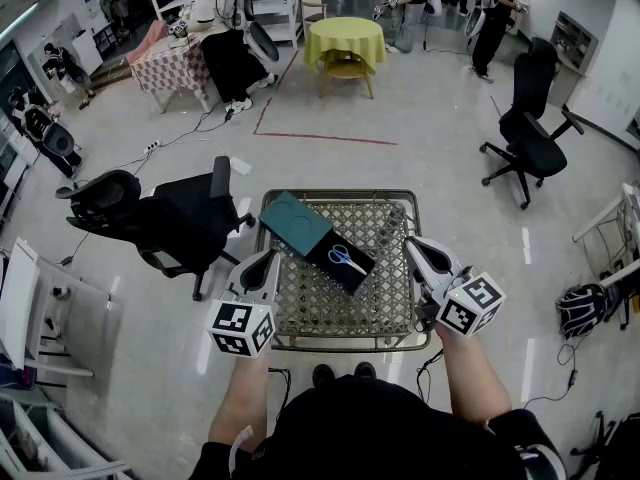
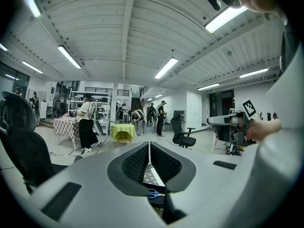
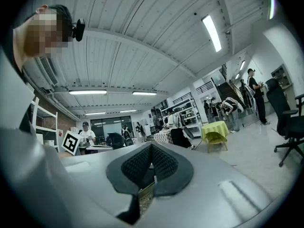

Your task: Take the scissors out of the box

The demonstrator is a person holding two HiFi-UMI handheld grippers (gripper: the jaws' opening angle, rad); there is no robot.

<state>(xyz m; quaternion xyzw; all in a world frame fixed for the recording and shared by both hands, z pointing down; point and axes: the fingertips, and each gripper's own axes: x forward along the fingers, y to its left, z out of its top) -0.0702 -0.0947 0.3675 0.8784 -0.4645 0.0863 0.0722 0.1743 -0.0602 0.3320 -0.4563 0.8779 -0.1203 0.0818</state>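
A black box [image 1: 322,249] lies slantwise on a wire-mesh table [image 1: 345,344], its teal lid [image 1: 293,220] folded open to the upper left. Blue-handled scissors [image 1: 345,258] rest inside the box and also show low in the left gripper view as scissors [image 2: 153,194] below the jaws. My left gripper [image 1: 270,260] hovers at the box's left side, its jaws shut with nothing between them. My right gripper [image 1: 412,246] is held right of the box, apart from it, also shut and empty. Both sets of pads meet in their own views: left gripper [image 2: 149,152], right gripper [image 3: 152,155].
A black office chair [image 1: 165,218] stands close to the table's left side. Another office chair [image 1: 530,128] is at the far right. A round table with a yellow-green cloth [image 1: 345,40] and several people stand further back. White shelving [image 1: 30,328] is at the left.
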